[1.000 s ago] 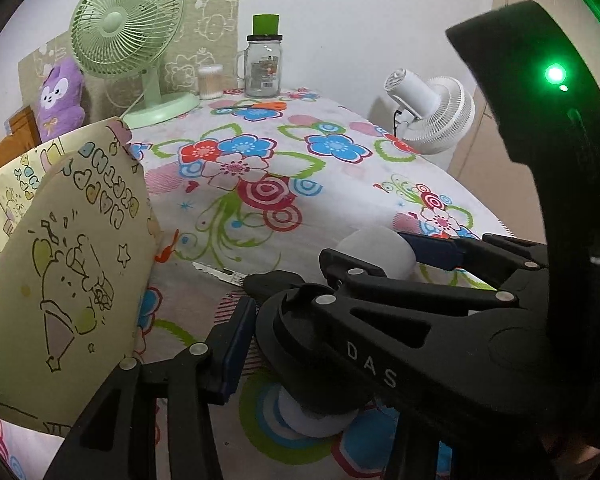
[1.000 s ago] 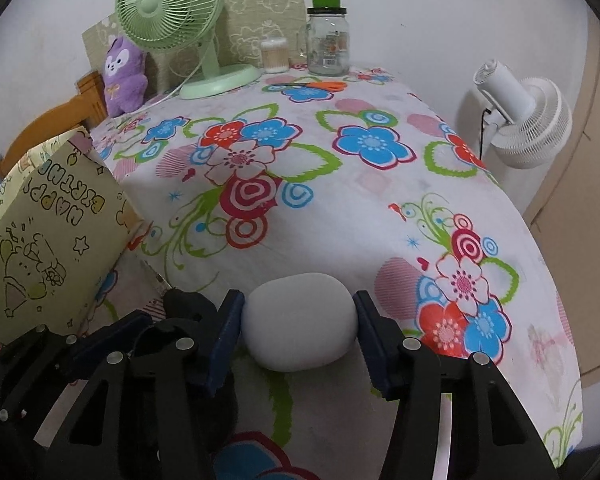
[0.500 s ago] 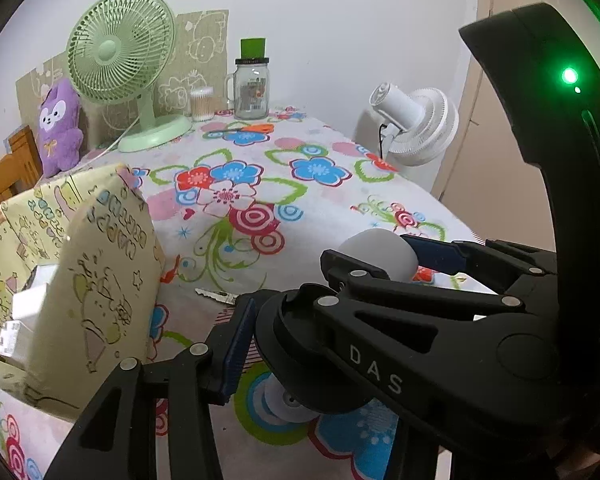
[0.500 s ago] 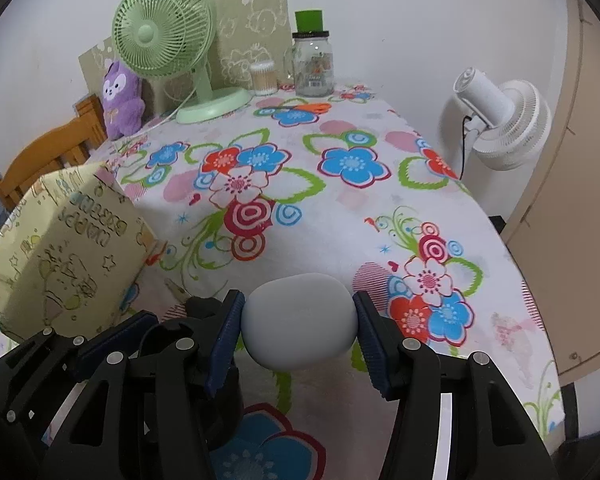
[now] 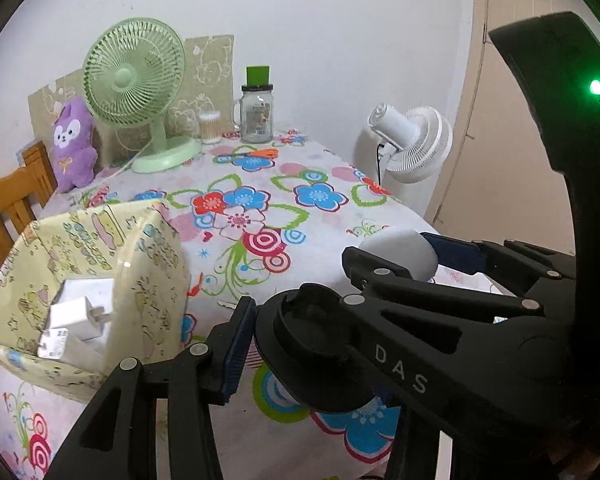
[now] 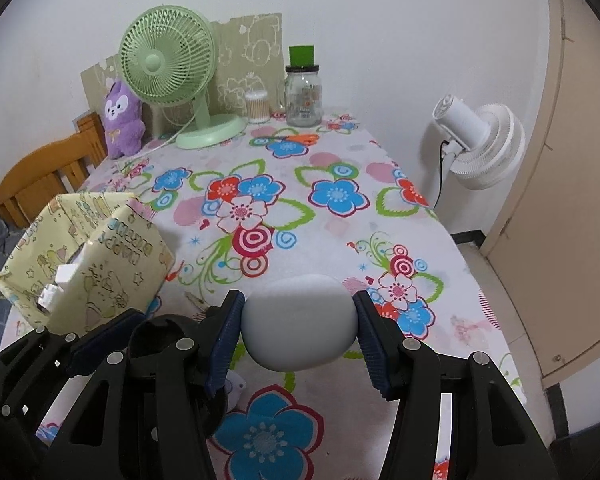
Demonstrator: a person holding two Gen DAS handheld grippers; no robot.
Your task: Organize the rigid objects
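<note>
Altogether two fans [image 6: 168, 60] [image 6: 484, 144], one jar [image 6: 303, 94], one yellow box [image 6: 84, 264].

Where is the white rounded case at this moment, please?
The white rounded case is clamped between the right gripper pads, held above the near end of the floral table, right of the yellow gift box.

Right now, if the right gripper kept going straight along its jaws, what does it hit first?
Probably the floral tablecloth just beyond the white rounded case that the right gripper holds; nothing else shows in that line, though depth is unclear.
</note>
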